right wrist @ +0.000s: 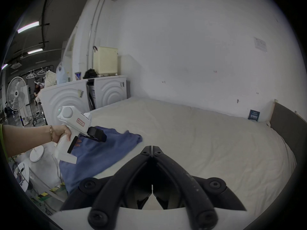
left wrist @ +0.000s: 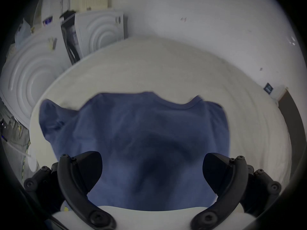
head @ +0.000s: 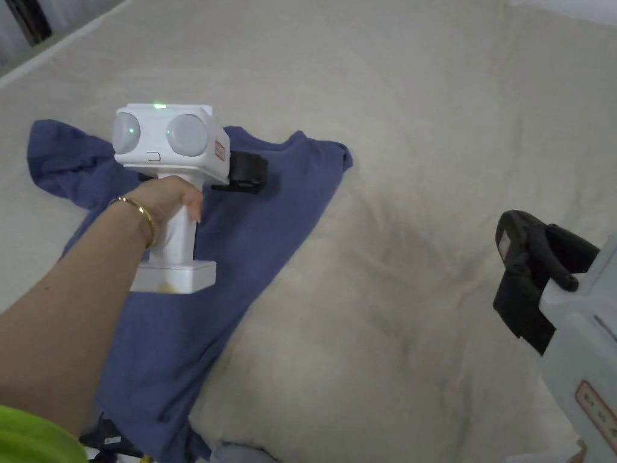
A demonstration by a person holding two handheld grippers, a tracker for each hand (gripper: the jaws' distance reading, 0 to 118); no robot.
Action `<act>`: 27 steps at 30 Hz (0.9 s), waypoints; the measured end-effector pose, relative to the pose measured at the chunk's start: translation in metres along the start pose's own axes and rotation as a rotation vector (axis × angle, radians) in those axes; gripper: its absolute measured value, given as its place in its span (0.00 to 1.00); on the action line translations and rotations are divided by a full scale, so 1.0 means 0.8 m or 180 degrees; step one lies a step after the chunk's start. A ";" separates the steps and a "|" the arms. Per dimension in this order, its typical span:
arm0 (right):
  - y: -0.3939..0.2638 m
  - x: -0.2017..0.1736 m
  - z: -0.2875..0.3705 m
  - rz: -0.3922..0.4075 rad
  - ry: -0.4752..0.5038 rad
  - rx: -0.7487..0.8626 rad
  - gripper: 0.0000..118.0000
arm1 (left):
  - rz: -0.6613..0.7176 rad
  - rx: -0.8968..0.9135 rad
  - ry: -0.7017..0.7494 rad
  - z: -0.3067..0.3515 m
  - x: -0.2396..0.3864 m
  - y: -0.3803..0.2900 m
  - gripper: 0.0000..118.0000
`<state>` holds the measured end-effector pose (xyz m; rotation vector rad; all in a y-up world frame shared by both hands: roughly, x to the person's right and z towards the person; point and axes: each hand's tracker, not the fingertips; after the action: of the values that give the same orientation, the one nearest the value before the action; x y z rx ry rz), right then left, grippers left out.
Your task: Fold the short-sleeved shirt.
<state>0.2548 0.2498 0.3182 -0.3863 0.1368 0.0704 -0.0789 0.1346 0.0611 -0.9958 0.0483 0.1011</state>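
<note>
The blue short-sleeved shirt [head: 241, 241] lies spread, unfolded, near the bed's [head: 422, 271] left edge. Left tongs [left wrist: 152, 170] hover wide apart, empty; right tongs [right wrist: 152, 148] closed, empty. Next, probably: grasp a sleeve.

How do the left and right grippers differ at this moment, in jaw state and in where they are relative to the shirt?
The left gripper has its jaws spread wide; the right gripper has its jaws closed together with nothing between them. The left gripper hangs over the blue shirt; the right gripper is off to the side over the bare cream sheet. Shared: neither grips the shirt.
</note>
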 end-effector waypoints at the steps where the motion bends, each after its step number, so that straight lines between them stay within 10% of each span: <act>1: -0.006 0.007 -0.004 -0.0022 -0.0035 -0.0044 0.00 | 0.0013 -0.0074 0.0009 -0.020 0.004 0.002 1.00; 7: -0.037 0.036 -0.020 -0.0158 -0.0223 -0.0364 0.00 | -0.0115 -0.0260 0.0064 -0.054 0.017 -0.005 0.95; 10: -0.041 0.042 -0.020 -0.0194 -0.0247 -0.0379 0.00 | -0.0157 -0.0178 -0.0034 -0.037 0.022 -0.004 0.65; 13: -0.036 0.043 -0.011 -0.0235 -0.0259 -0.0319 0.00 | -0.0166 -0.0072 -0.0097 -0.015 0.022 -0.001 0.12; 27: -0.007 0.029 0.126 -0.0275 -0.0313 0.0274 0.00 | 0.0074 0.1036 -0.0225 0.246 -0.011 0.004 0.12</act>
<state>0.2905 0.2835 0.4091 -0.3019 0.0258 -0.0018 -0.0894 0.3013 0.1659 -0.6660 0.0110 0.1448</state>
